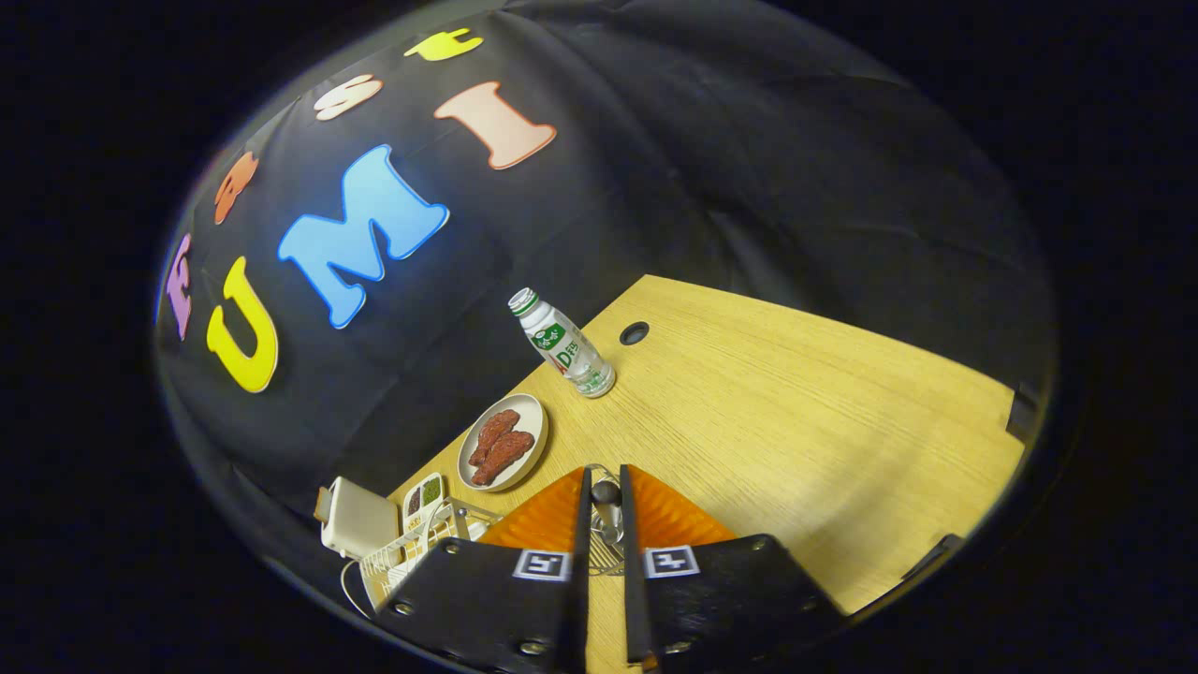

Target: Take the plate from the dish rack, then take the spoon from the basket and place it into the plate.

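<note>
My gripper is tipped over the light wooden table, its fingers drawn close with only a narrow slot between them. In that slot stands the spoon, a thin grey handle with a dark rounded end just at the fingertips; both fingers press on it. Thin wires of the basket show behind the handle, between the fingers. The white wire dish rack lies just left of the left finger. A beige plate holding reddish-brown meat pieces rests on the table just ahead of the left finger.
A small plastic bottle with a green label stands beyond the plate, near a round cable hole. A white box and a little divided dish sit beside the rack. Bare tabletop stretches ahead and right of the fingers.
</note>
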The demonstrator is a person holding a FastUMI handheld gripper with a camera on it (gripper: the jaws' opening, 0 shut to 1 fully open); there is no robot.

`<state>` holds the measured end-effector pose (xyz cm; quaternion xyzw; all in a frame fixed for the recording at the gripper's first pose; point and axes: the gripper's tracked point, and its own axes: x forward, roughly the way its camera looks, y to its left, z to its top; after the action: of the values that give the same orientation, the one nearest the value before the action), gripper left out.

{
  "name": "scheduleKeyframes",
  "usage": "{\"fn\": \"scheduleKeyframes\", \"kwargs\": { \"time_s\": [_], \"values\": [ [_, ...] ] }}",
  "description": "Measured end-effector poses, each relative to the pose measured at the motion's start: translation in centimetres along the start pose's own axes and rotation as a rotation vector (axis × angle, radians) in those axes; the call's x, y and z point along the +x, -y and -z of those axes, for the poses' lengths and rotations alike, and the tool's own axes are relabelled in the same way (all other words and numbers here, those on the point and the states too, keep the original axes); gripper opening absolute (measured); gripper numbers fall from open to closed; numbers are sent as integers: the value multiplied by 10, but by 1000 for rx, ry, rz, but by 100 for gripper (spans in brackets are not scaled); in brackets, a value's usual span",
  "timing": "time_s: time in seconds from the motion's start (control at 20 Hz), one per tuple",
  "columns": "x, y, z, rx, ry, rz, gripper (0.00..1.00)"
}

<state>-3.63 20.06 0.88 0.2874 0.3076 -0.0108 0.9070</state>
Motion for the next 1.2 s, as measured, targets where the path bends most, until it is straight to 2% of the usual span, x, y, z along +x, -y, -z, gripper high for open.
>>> {"fn": "scheduleKeyframes", "kwargs": {
  "time_s": [0.05, 0.4, 0.7, 0.95, 1.2],
  "values": [
    [2, -3, 0, -19, -17, -9, 5],
    [-9, -28, -11, -150, -3, -34, 5],
    [-46, -63, -54, -299, 88, -86, 5],
    [-91, -106, -67, -376, 130, -192, 4],
    [-133, -152, -23, -448, 65, -339, 5]
  ]
}}
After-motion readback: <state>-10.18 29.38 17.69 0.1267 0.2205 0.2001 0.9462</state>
